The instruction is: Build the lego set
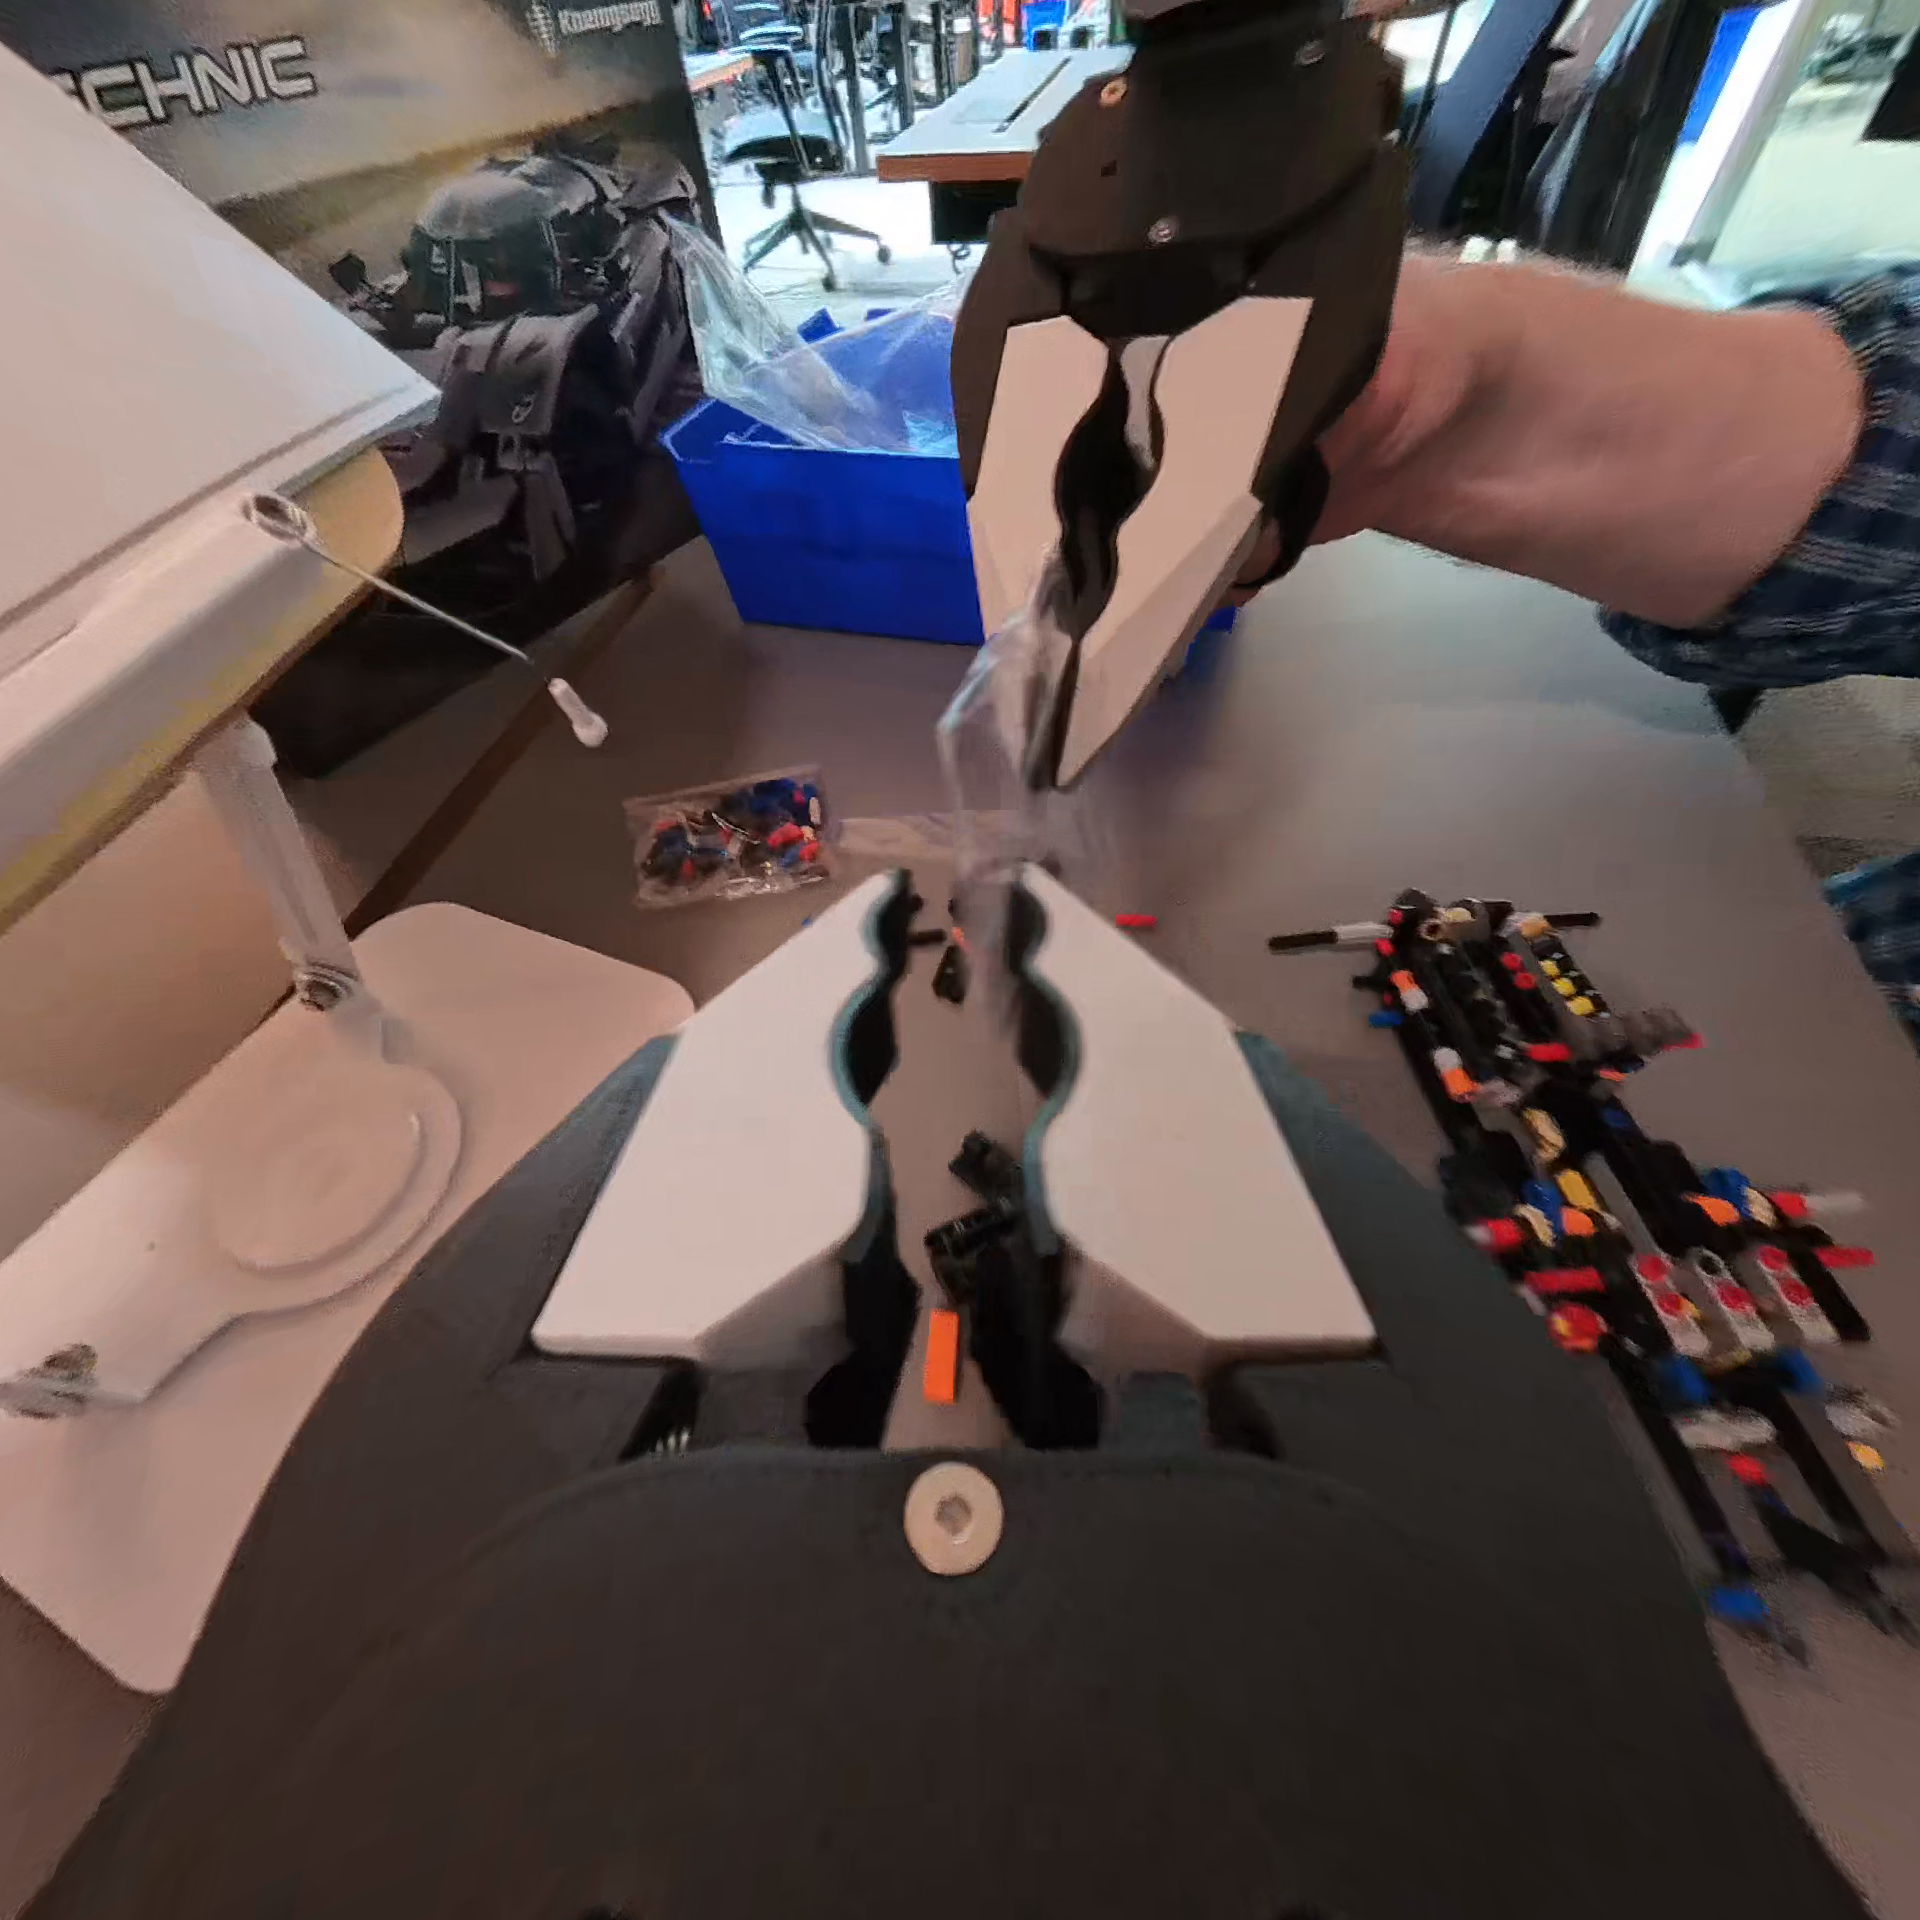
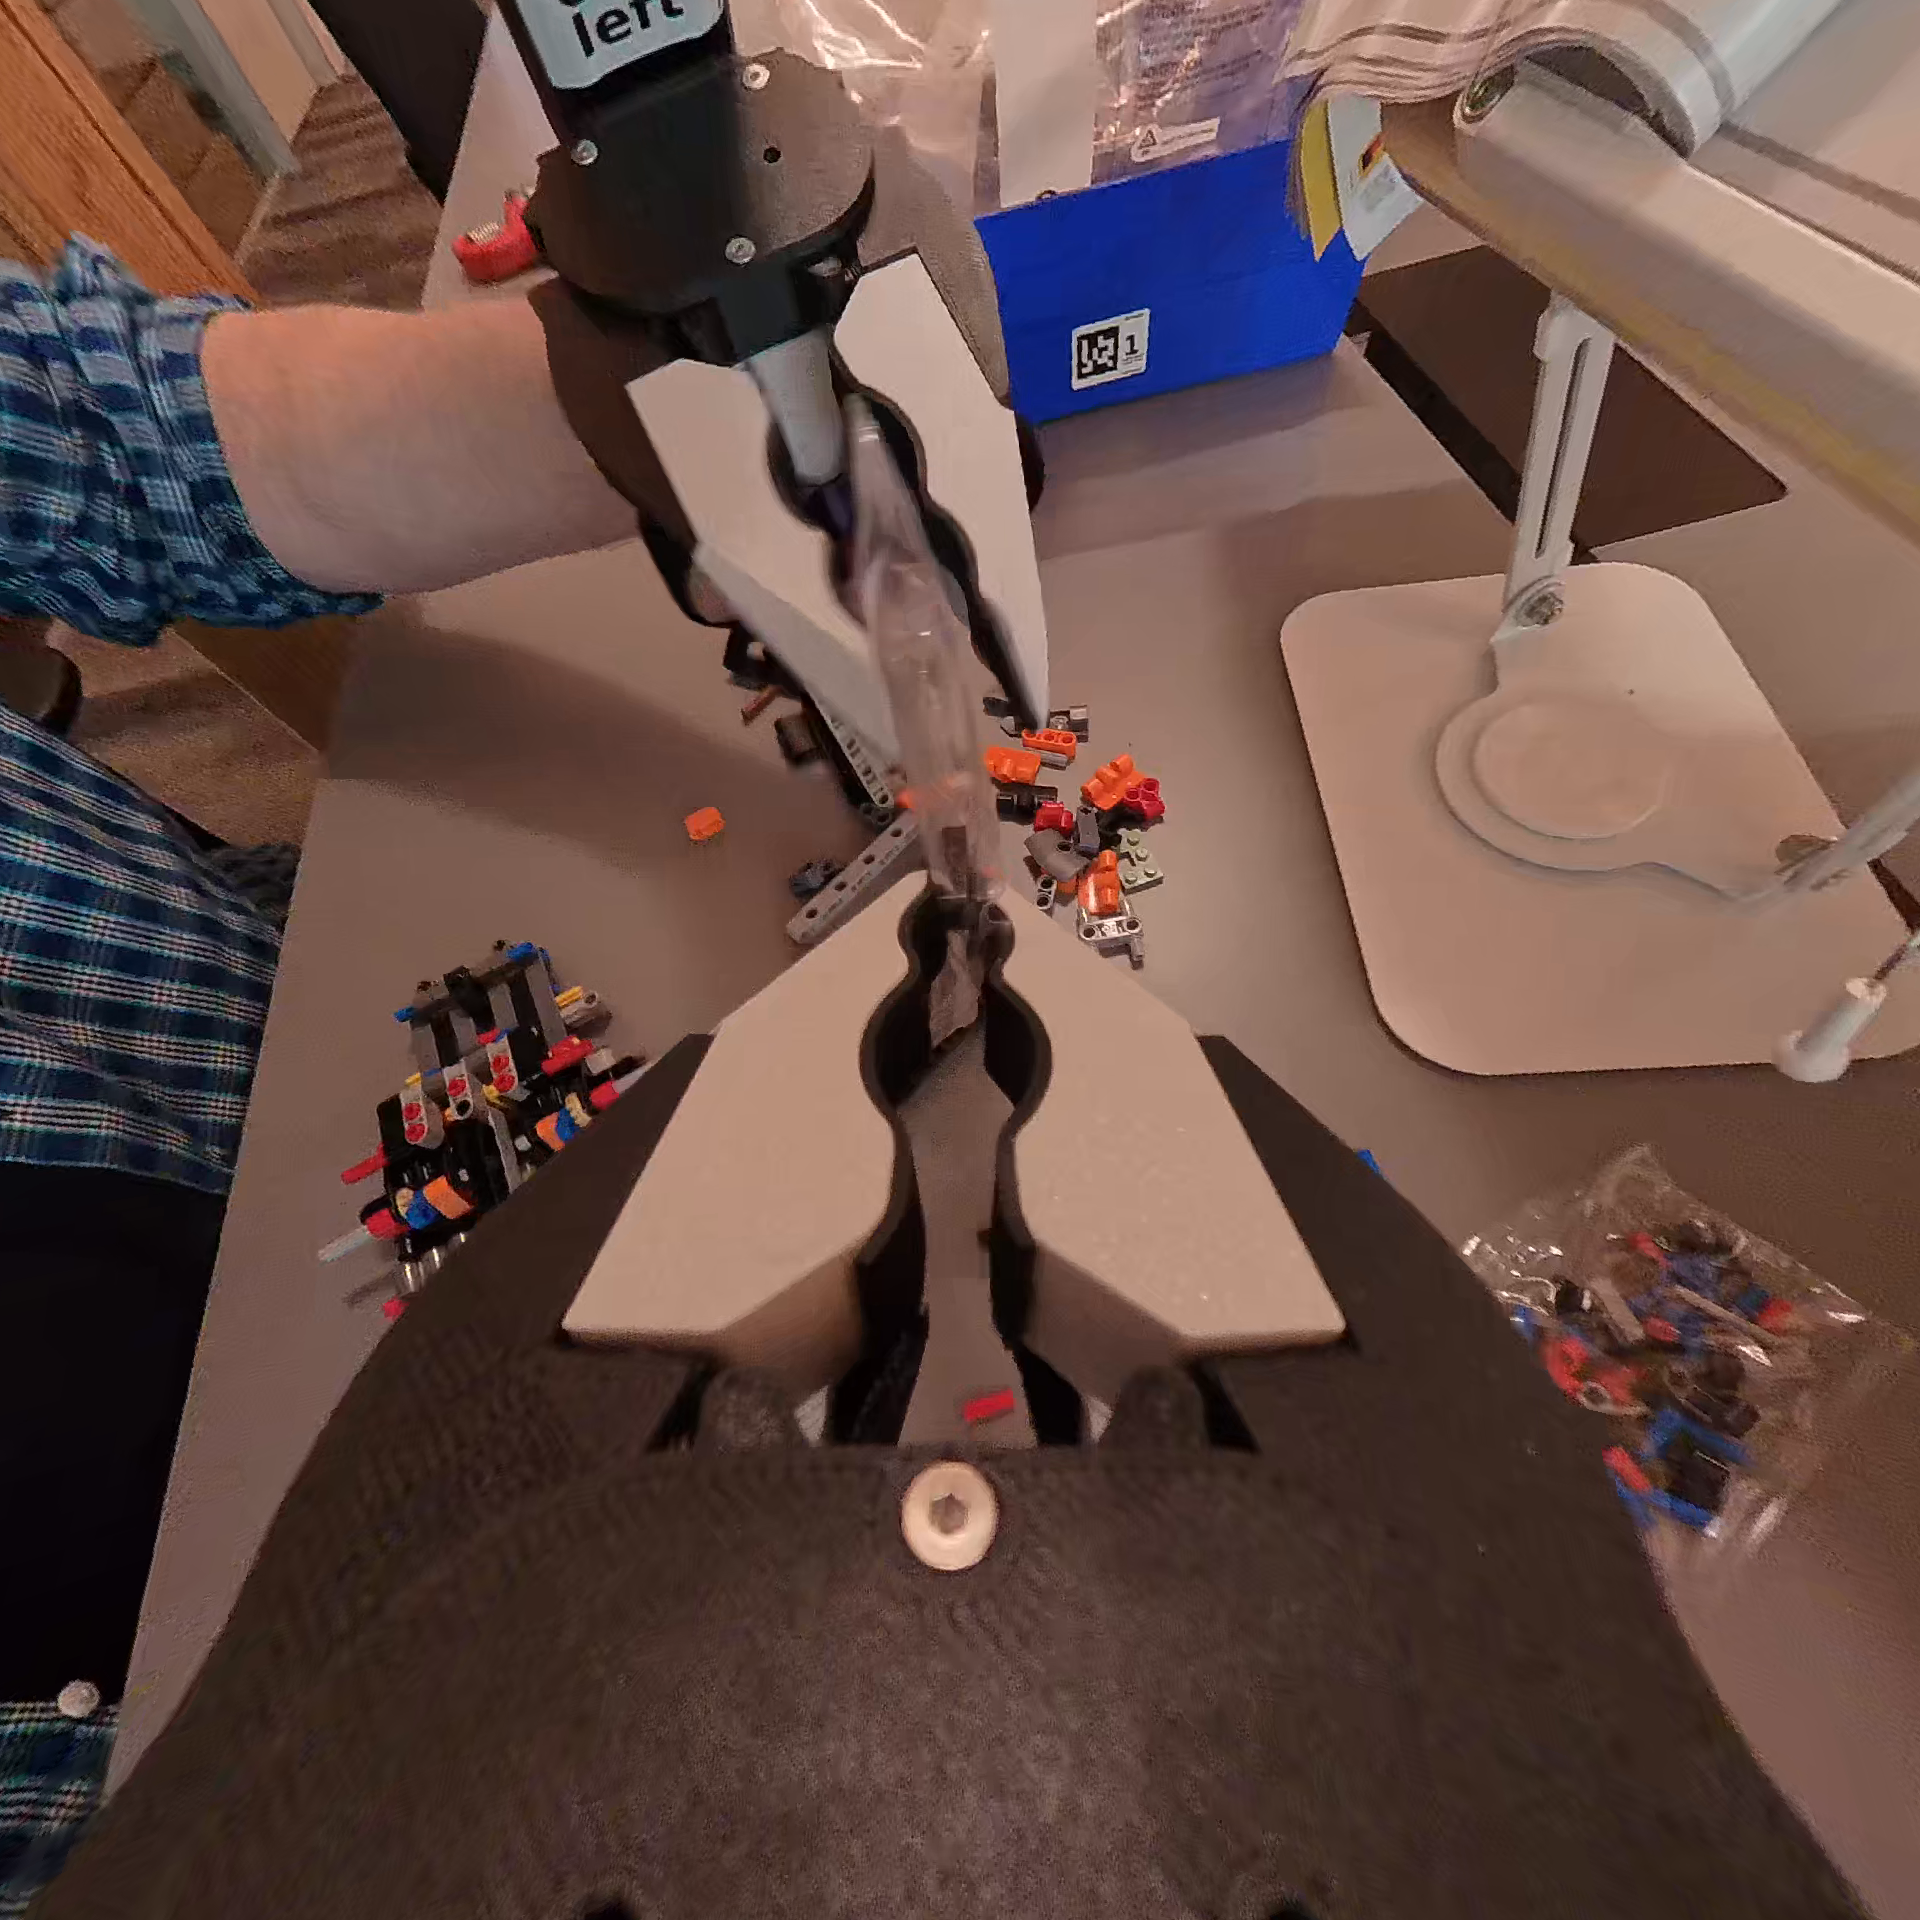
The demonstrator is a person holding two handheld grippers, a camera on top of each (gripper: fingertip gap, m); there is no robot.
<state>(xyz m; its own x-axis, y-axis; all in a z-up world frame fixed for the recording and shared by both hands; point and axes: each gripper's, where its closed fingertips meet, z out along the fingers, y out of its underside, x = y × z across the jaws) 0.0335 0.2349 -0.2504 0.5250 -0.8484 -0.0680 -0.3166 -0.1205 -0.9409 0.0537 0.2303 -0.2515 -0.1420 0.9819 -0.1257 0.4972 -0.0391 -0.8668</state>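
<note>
Film of the clear plastic bag point(image 2: 925, 727), light, limp and slippery, stretches between left gripper point(image 1: 961, 904) and right gripper point(image 2: 961, 914), both pinched onto its ends.

Blue bin point(image 2: 1164, 281), blue plaid sleeve point(image 2: 104, 436), orange pieces point(image 2: 1112, 784), seemingly clear bag point(image 2: 925, 665).

Two hand-held tools face each other above the desk, tips almost meeting. The left tool point(image 1: 961, 899) points forward and slightly down, its white fingers point(image 1: 727, 1122) closed to a narrow gap and pinching a thin strip of clear plastic at the tips. The right tool point(image 2: 961, 904) angles down from the opposite side, its fingers point(image 2: 1132, 1132) closed on the same strip. A bare forearm point(image 1: 1579, 436) in a rolled plaid sleeve holds it.
</note>
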